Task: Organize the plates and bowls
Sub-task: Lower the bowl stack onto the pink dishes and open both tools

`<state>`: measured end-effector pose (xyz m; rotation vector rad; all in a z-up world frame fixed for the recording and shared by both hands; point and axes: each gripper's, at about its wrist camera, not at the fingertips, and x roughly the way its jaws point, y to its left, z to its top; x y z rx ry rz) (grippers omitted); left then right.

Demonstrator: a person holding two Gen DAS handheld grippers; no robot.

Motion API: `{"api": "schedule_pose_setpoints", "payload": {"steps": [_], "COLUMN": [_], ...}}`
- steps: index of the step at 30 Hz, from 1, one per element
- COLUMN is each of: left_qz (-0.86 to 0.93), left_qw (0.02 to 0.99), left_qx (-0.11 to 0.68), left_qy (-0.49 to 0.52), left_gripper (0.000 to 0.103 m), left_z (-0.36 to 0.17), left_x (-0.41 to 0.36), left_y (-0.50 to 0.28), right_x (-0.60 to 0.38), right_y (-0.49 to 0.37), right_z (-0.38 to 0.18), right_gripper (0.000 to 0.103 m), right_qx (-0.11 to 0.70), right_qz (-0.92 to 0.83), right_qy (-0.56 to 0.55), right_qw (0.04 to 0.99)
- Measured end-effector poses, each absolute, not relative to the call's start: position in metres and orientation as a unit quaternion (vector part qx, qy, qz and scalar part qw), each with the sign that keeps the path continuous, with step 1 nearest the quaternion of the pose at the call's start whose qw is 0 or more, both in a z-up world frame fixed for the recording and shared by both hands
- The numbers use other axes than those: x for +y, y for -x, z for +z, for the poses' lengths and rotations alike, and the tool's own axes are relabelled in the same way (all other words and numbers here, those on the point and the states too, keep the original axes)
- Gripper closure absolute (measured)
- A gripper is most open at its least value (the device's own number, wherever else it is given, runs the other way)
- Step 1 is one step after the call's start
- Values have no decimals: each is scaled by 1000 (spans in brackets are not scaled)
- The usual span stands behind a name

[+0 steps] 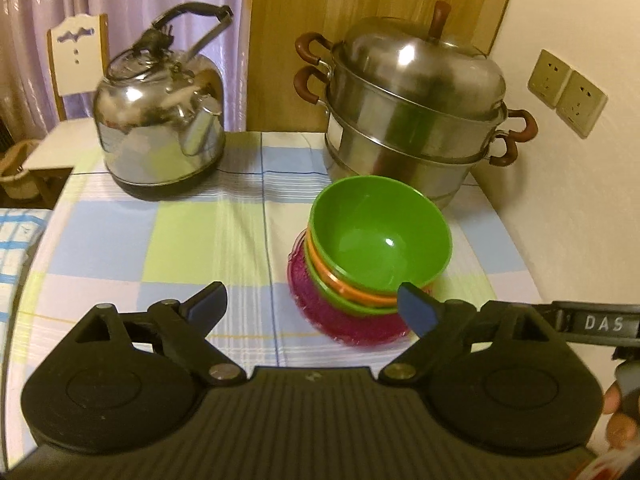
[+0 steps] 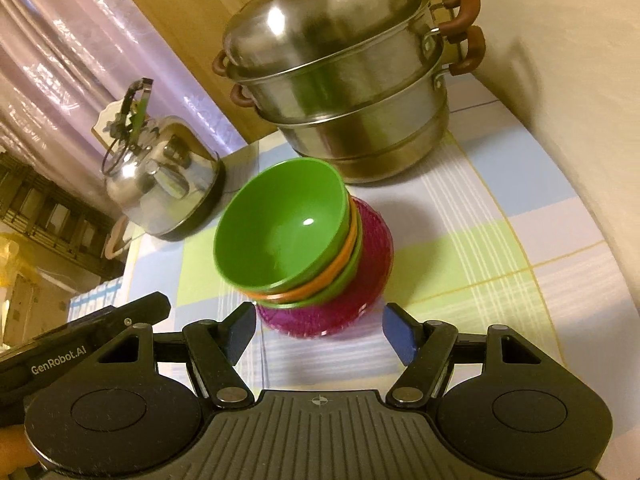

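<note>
While the left gripper (image 1: 312, 304) is seen wide open and empty, the bowl stack (image 1: 376, 240) is nested on the pink plate (image 1: 344, 320). Right gripper (image 2: 318, 330): fingers parted, nothing held. Stacking looks done; any leftover dishes would be needed next.

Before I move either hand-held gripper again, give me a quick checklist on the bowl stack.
1. Left hand-held gripper open, nothing between the fingers: ok.
2. Right hand-held gripper open, empty: ok.
3. Green bowl on top, nested: ok.
4. Stack sits straight on the pink plate: not ok, it leans.
5. Steamer pot apart from the stack: cannot tell.
6. Kettle well clear: ok.
</note>
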<state>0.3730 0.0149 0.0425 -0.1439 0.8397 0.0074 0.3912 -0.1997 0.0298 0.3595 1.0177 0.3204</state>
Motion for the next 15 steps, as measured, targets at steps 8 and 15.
{"api": "schedule_pose_setpoints", "payload": {"steps": [8,15], "left_qz": [2,9], "left_qw": [918,917], "left_qx": [390,391], "left_qy": [68,79], "left_gripper": [11,10], "left_z": [50,53], "left_x": [9,7], "left_y": [-320,-277], "right_x": [-207,-213], "right_y": [-345,-299], "right_z": [39,48], "right_gripper": [33,33], "right_qx": [472,458], "right_qz": [153,147], "right_qy": [-164,-153], "right_qw": [853,863]}}
